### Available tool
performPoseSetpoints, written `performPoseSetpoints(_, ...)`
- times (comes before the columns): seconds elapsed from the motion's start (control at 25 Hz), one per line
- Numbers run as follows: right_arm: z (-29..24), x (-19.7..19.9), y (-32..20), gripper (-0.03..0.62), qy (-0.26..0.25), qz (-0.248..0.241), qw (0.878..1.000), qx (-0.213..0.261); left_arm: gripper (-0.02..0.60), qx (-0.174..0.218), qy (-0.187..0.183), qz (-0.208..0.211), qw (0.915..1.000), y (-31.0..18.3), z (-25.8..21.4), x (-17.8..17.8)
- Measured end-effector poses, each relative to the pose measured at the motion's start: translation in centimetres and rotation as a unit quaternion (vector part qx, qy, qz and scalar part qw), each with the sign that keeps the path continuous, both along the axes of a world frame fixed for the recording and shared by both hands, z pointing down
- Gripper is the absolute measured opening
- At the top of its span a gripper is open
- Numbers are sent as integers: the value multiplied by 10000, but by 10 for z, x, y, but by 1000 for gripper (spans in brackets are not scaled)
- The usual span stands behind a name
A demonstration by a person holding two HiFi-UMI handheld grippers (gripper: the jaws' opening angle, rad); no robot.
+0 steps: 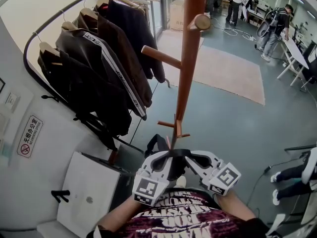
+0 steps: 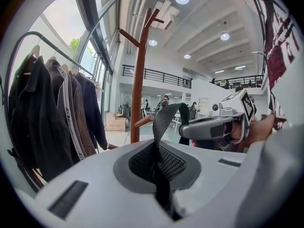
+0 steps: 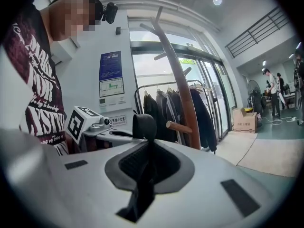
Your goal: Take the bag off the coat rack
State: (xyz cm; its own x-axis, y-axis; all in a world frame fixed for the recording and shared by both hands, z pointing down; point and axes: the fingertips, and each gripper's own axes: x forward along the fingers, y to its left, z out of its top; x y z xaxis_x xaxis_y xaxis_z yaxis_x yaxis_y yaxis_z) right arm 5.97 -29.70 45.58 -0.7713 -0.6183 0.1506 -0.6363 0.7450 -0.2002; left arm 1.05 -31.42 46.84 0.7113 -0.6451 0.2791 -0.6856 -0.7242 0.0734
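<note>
The task looked partly done. The left gripper (image 2: 159,175) was clenched on the black woven bag strap (image 2: 166,115), which ran down between its jaws. The right gripper (image 3: 145,175) was likewise clamped on that strap, so both tongs had hold of the bag by its 1 strap. In the head view the 2 grippers sat side by side, low and close to the person's chest. They were just in front of the foot of the tall brown wooden coat rack (image 1: 188,58), with the strap arching between them. The loop appeared to hang free of the short lower peg (image 2: 144,121), though whether it had fully cleared the peg could not be told. What was left, as a judgement, was to draw the bag clear of the pole. The bag's body was hidden beneath the grippers, so neither its shape nor its contents could be seen. The only other container, a brown cardboard box (image 1: 177,14) on the floor well beyond the rack, showed nothing of its inside.
</note>
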Motion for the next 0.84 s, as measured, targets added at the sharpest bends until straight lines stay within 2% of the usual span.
performPoseSetpoints(0.84,-12,-3,-9,31,51,113,9999,85,8,46,-9,32,10000,-6,-11,-5)
